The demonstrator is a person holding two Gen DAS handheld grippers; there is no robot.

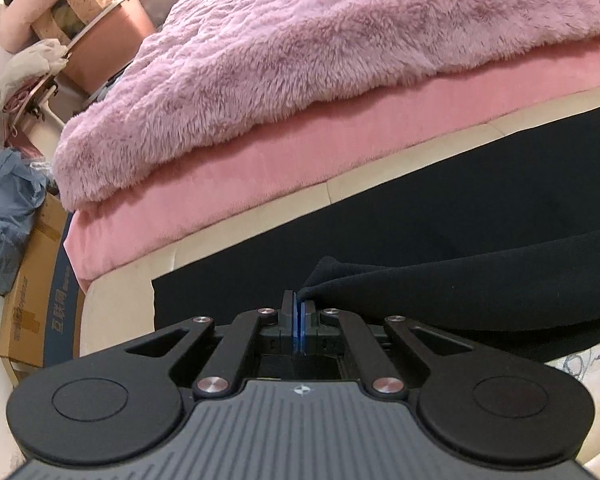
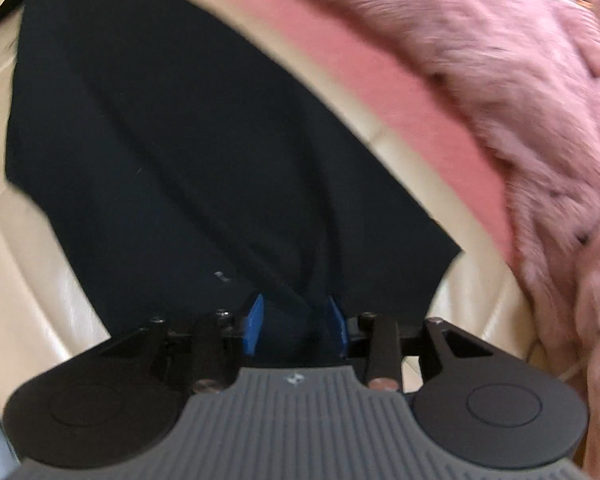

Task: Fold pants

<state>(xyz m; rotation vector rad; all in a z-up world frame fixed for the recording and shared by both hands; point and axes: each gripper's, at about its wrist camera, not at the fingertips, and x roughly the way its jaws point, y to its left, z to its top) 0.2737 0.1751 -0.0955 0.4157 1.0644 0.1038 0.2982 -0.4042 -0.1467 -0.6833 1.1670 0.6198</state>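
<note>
closest to my lens is my left hand-held gripper point(image 1: 299, 305), its jaws pinched closed on a corner of the pants point(image 1: 440, 240). my right hand-held gripper point(image 2: 296, 322) has its blue pads point(image 2: 255, 322) parted, with dark cloth bunched between them; the view is blurred, so i can't say the pads press on it, and i read it as not clamped.

working down in size: the bed point(image 1: 204, 256), a cream padded surface, carries everything. across its far side lie a fluffy pink blanket point(image 1: 300, 60) and under it a flat pink sheet point(image 1: 220, 184). the pants lie spread along the near strip of the bed, one layer lifted and draped over the rest at my left jaws.

i judge the fabric soft, limp and light, slightly fuzzy, so it should grip well but sag and crease wherever it is not held. it will not keep an edge by itself. best holds, i think, are corners and hems, two spread points at once, keeping the span taut while laying it over.
</note>
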